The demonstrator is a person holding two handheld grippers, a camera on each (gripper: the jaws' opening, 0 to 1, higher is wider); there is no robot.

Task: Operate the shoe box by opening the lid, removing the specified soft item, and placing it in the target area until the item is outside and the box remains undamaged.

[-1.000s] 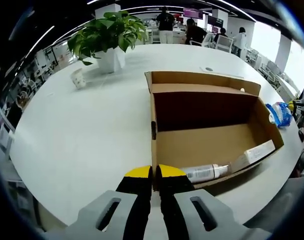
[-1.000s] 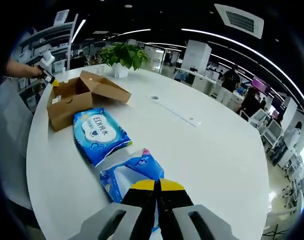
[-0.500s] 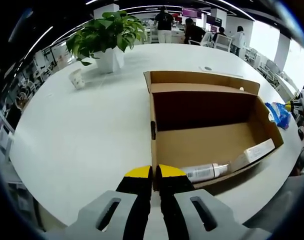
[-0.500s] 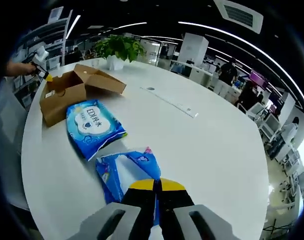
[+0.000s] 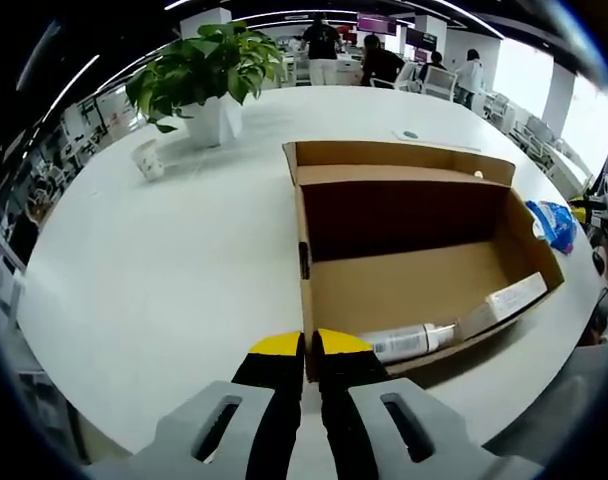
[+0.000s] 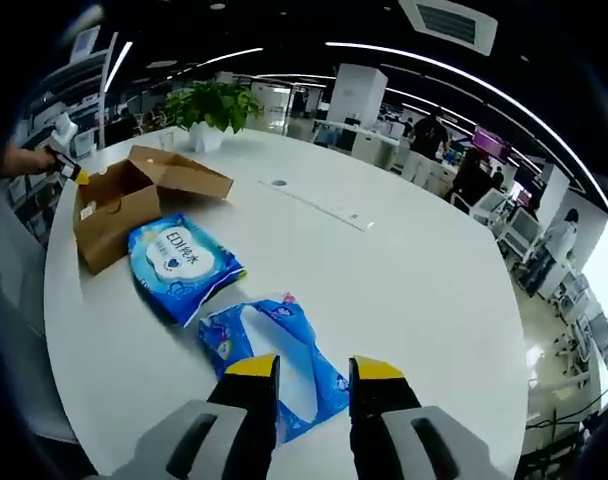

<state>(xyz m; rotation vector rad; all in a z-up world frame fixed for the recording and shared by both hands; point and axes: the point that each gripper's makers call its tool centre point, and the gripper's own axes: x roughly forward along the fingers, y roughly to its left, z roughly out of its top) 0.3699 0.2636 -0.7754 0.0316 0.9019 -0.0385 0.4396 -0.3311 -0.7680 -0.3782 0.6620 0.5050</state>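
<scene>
left gripper (image 5: 310, 345) clamped on open shoe box (image 5: 414, 285) edge; right gripper (image 6: 315, 368) apart over blue pack (image 6: 274, 362).

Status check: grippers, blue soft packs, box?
Left gripper shut on open cardboard box wall. Right gripper open over flat blue plastic pack. Blue wipes pack on white table. Nothing blocking.

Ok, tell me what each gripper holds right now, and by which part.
The left gripper is shut on the near wall of the shoe box, at its top edge. The right gripper is open and holds nothing; the blue packet lies on the table beyond its jaws.
</scene>
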